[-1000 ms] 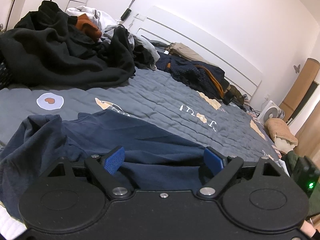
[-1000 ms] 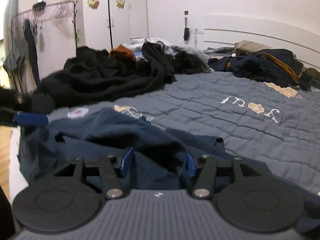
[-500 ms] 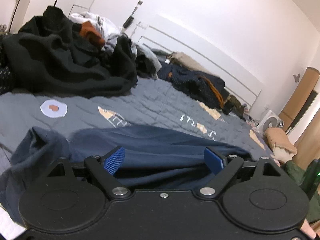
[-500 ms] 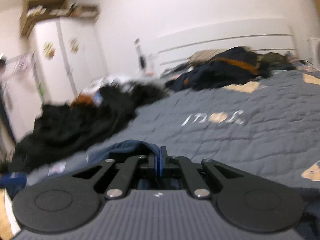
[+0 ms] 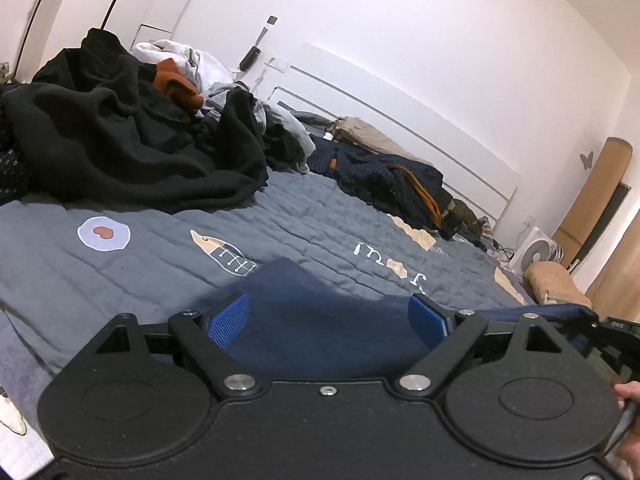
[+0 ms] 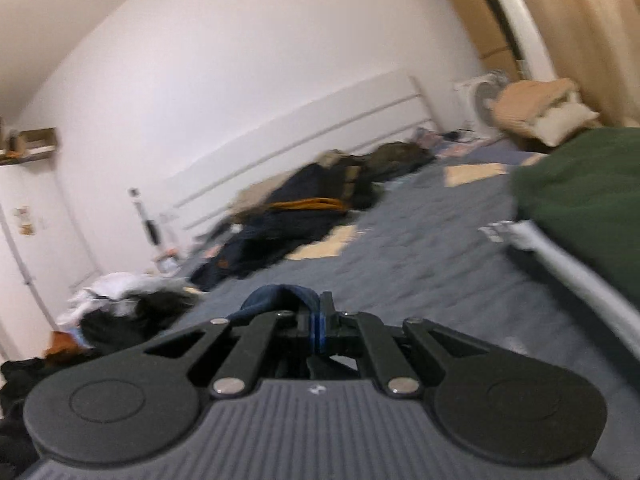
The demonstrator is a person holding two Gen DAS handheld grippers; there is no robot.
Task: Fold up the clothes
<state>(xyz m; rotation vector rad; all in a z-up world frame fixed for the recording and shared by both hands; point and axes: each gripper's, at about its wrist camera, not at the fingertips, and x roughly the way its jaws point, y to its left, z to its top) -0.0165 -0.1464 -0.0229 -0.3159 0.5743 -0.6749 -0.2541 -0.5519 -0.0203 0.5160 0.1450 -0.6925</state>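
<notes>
A navy blue garment (image 5: 320, 320) lies on the grey quilt (image 5: 160, 264) right in front of my left gripper (image 5: 327, 318). That gripper is open wide, and the cloth spreads between and below its blue pads (image 5: 228, 320) without being pinched. The cloth's edge stretches off to the right, toward a black device (image 5: 618, 326) at the frame edge. In the blurred right wrist view my right gripper (image 6: 318, 332) is shut on a bunched fold of the navy garment (image 6: 280, 296), which bulges up just left of the closed pads.
A big black clothes pile (image 5: 120, 140) with white and orange pieces covers the far left of the bed. A dark dotted garment (image 5: 384, 184) lies by the white headboard (image 5: 400, 120). A fan (image 5: 536, 248) stands beyond the bed. A green garment (image 6: 588, 200) lies at right.
My right gripper closed on the navy garment and swung up and to the right, rolling as it went. The cloth was dragged right, uncovering quilt on the left. The left gripper barely moved.
</notes>
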